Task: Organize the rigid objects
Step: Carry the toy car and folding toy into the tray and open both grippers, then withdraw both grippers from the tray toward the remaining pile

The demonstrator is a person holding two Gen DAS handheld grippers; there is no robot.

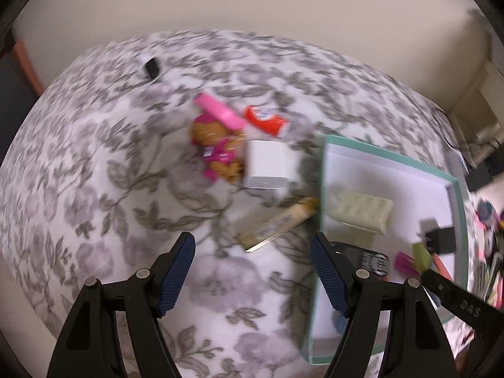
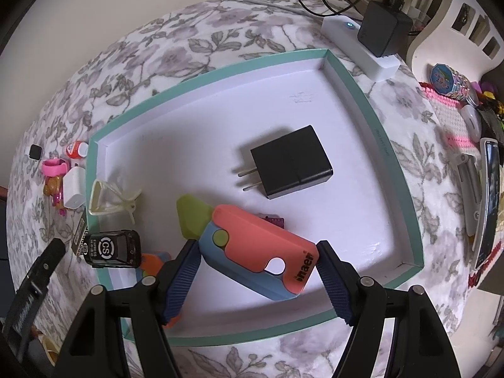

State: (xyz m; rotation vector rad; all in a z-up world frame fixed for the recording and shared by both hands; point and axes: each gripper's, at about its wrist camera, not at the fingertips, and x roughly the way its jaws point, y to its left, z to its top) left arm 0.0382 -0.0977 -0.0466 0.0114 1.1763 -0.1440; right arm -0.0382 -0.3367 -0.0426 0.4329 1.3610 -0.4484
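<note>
Left gripper (image 1: 252, 278): jaws apart, nothing between them, only floral cloth (image 1: 94, 163) beneath.
Right gripper (image 2: 258, 278): jaws apart around the pink-and-blue toy (image 2: 261, 252); whether the pads press it I cannot tell.
Toy: lies on the tray (image 2: 346, 72) floor, slanted between the right fingers, its green tip past the left finger.
Black plug (image 2: 291, 162): in the tray, ahead of the right gripper, apart from the toy.
Toy car (image 2: 113, 249): at the tray's edge, left of the right gripper.
White cube (image 1: 271, 165): on the cloth ahead of the left gripper, just beside the tray.
Figurine (image 1: 220, 148): left of the cube, touching it.
Orange piece (image 1: 266, 119): beyond the cube.
</note>
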